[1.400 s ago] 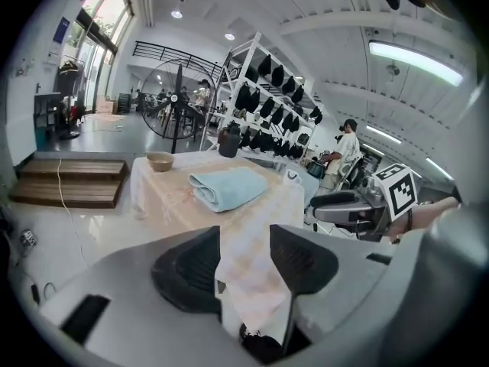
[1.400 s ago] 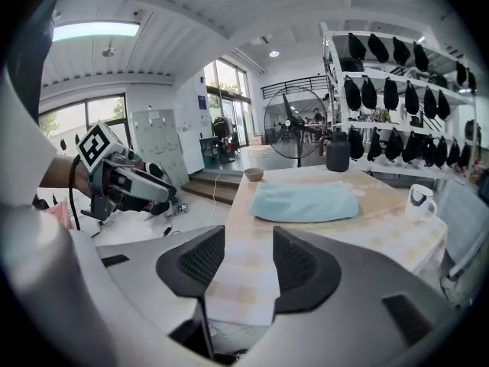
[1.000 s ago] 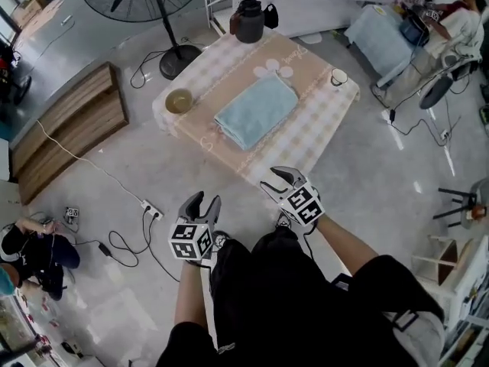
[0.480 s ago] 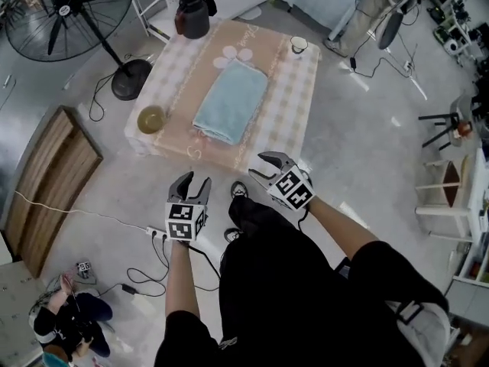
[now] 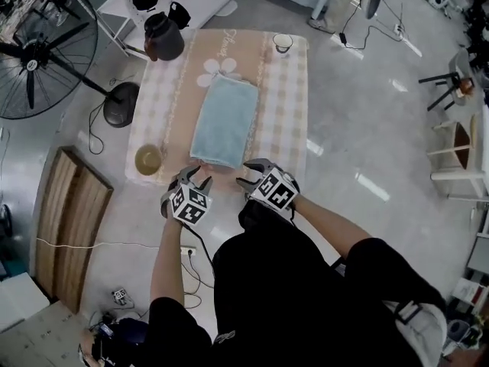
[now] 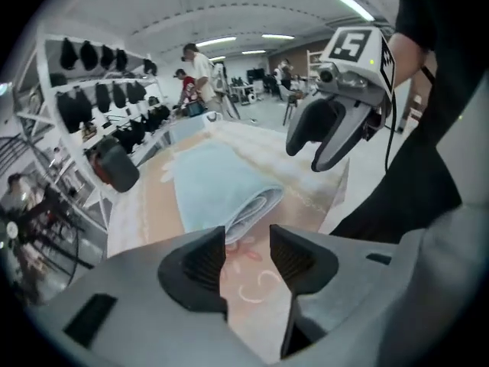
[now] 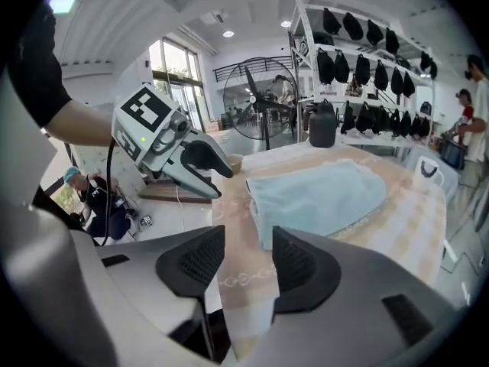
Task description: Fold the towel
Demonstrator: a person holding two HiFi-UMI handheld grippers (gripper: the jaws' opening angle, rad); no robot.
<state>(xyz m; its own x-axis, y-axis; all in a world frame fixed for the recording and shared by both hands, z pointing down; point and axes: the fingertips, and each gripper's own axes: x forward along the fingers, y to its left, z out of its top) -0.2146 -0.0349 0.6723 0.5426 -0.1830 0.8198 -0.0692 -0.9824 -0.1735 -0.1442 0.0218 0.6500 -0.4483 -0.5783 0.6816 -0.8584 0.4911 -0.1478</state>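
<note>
Head view: the folded towel lies on the table, just ahead of the left gripper and right gripper. Left gripper view alone shows the towel's layered near edge, beyond parted, empty jaws. Right gripper view: jaws likewise parted and empty, towel ahead.

One desk. On it, counted: one towel, one dark jug, one bowl and one cup, so four things, each of its own kind. The left gripper and the right gripper make two. One large fan on the floor beside the desk.
</note>
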